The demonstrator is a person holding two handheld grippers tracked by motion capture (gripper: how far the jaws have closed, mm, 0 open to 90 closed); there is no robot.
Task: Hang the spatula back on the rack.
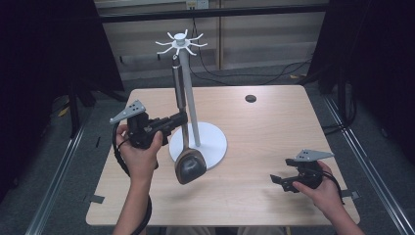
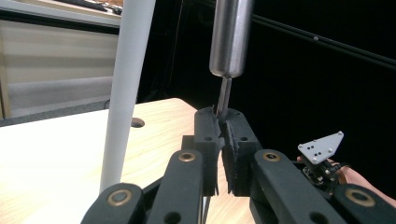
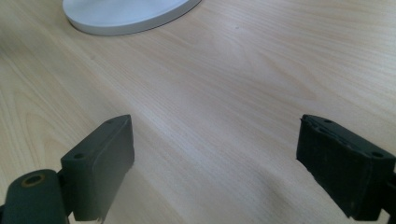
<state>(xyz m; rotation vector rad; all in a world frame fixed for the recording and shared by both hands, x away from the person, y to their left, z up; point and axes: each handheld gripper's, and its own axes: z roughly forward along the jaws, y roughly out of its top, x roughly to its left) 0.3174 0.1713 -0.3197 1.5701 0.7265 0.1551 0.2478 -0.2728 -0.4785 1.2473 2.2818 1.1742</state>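
We see the left hand-held gripper [image 1: 182, 119] clamped on the spatula's [image 1: 184, 128] thin neck, just beside the white stand's [image 1: 190, 95] pole; the right hand-held gripper [image 1: 275, 179] rests wide open and empty on the worktop [image 1: 264, 127].

No readable txt, labels, brands or nos. anywhere: not on the table [image 1: 274, 147], the white stand [image 1: 188, 88], the utensil [image 1: 188, 164], or either gripper.

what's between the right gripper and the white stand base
Bare wooden table only: in the right gripper view nothing lies between the open right gripper and the white stand base.
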